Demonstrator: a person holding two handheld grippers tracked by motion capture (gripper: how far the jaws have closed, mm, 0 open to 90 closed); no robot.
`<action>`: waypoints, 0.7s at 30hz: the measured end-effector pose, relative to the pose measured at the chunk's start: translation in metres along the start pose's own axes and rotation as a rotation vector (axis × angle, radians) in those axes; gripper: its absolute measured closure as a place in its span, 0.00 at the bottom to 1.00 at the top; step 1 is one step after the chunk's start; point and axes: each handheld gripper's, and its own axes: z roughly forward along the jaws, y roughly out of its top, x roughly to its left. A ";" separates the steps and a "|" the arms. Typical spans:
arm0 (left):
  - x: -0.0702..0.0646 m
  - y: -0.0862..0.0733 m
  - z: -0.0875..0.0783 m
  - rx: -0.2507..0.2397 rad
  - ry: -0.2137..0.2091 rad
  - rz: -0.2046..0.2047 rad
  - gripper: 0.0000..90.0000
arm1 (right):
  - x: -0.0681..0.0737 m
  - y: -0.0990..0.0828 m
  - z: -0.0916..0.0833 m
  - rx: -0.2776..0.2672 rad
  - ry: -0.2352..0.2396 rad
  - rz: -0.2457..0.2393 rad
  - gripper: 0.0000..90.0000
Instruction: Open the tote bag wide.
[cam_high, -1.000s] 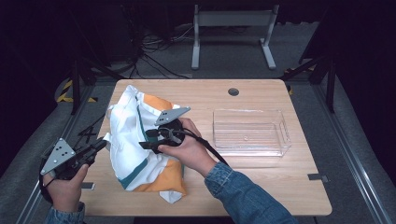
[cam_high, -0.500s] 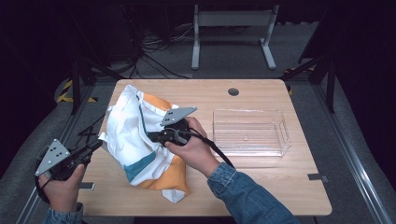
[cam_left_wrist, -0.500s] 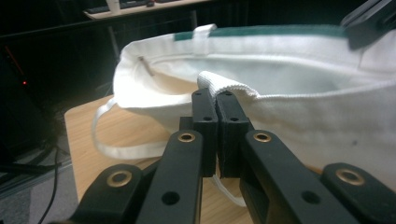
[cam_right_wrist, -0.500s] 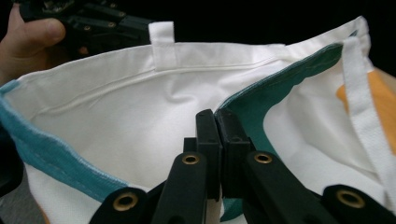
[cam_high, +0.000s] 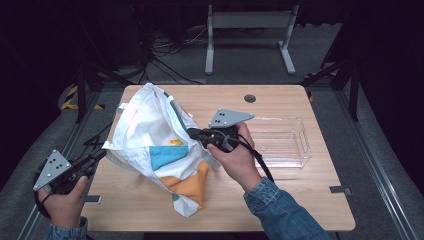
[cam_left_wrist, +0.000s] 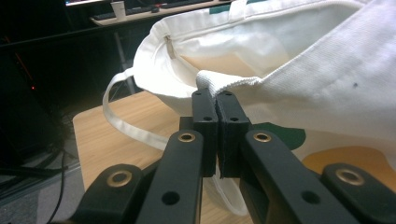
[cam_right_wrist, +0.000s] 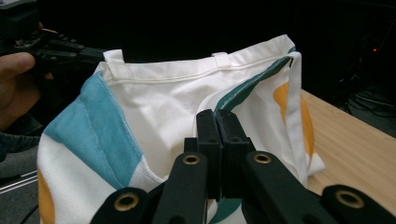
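**Tote bag pinched at both edges above the bench**

I see a white cloth tote bag (cam_high: 160, 150) printed with teal, orange and green patches, lying crumpled across the left half of the bench (cam_high: 300, 200), its mouth pulled wide between my two tools. A loose white strap (cam_left_wrist: 126, 128) trails off the rim onto the wood. My left hand-held gripper (cam_high: 100, 156) is clenched on the rim by a handle tab, at the bench's left edge. My right hand-held gripper (cam_high: 192, 133) has just closed its jaws, and they now pinch the opposite fabric edge near a teal stripe. A clear plastic tray (cam_high: 295, 145) sits just right of my right hand. The bag's inside is in shadow, and I cannot tell whether anything lies in it; its lower corner folds under itself.
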 end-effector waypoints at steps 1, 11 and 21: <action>0.000 0.000 0.000 0.000 0.000 0.000 0.98 | -0.001 0.000 -0.003 -0.003 -0.008 -0.002 0.99; -0.008 0.004 0.003 0.012 -0.034 0.046 0.98 | -0.002 -0.013 -0.028 0.002 -0.073 -0.016 0.99; -0.016 0.007 0.009 0.025 -0.113 0.081 0.98 | -0.007 -0.026 -0.047 -0.014 -0.106 0.028 0.99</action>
